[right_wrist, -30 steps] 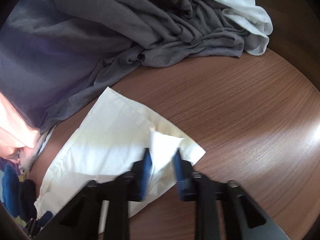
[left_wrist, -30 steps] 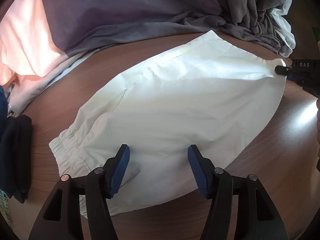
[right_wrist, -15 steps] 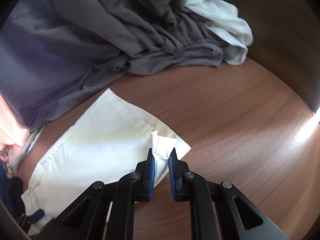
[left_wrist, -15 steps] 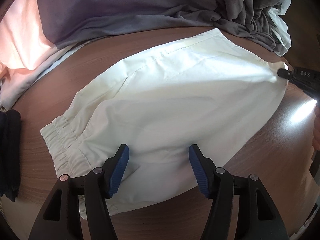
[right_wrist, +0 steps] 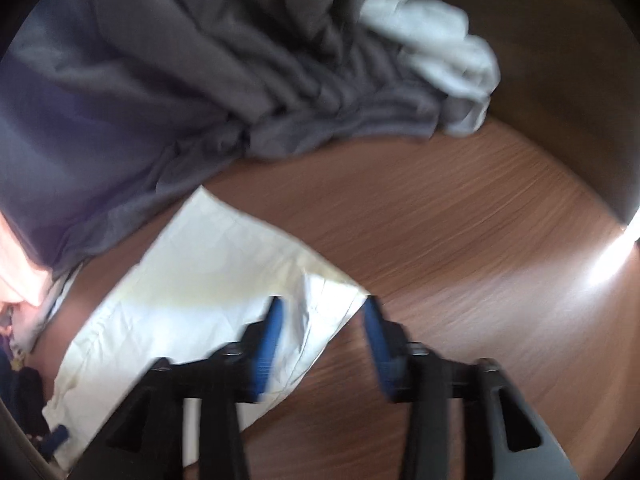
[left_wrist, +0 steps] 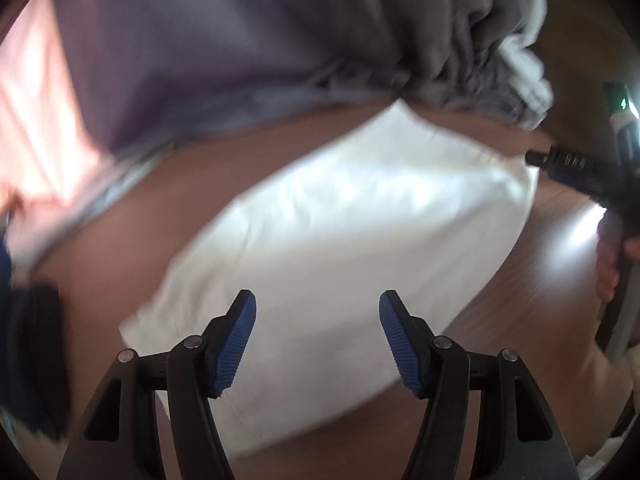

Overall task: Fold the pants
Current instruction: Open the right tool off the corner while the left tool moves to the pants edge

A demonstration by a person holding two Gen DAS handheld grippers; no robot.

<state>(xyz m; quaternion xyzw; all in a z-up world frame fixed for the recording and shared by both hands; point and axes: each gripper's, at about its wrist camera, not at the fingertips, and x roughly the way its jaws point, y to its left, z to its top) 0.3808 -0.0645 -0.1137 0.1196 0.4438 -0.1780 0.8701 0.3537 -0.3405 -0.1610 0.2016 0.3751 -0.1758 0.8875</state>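
Your pants [left_wrist: 344, 240] lie flat on the desk [right_wrist: 460, 240] for folding; left gripper [left_wrist: 316, 340] gapes above them, right gripper [right_wrist: 322, 332] spread around their corner.

In the left wrist view, pale raised lettering runs along the black finger of the right gripper [left_wrist: 568, 162] at the frame's right edge, but motion blur smears it and no letter can be made out with certainty. Just above it a small green lit mark [left_wrist: 623, 101] glows on the device body, its shape unclear. The right wrist view carries no writing.
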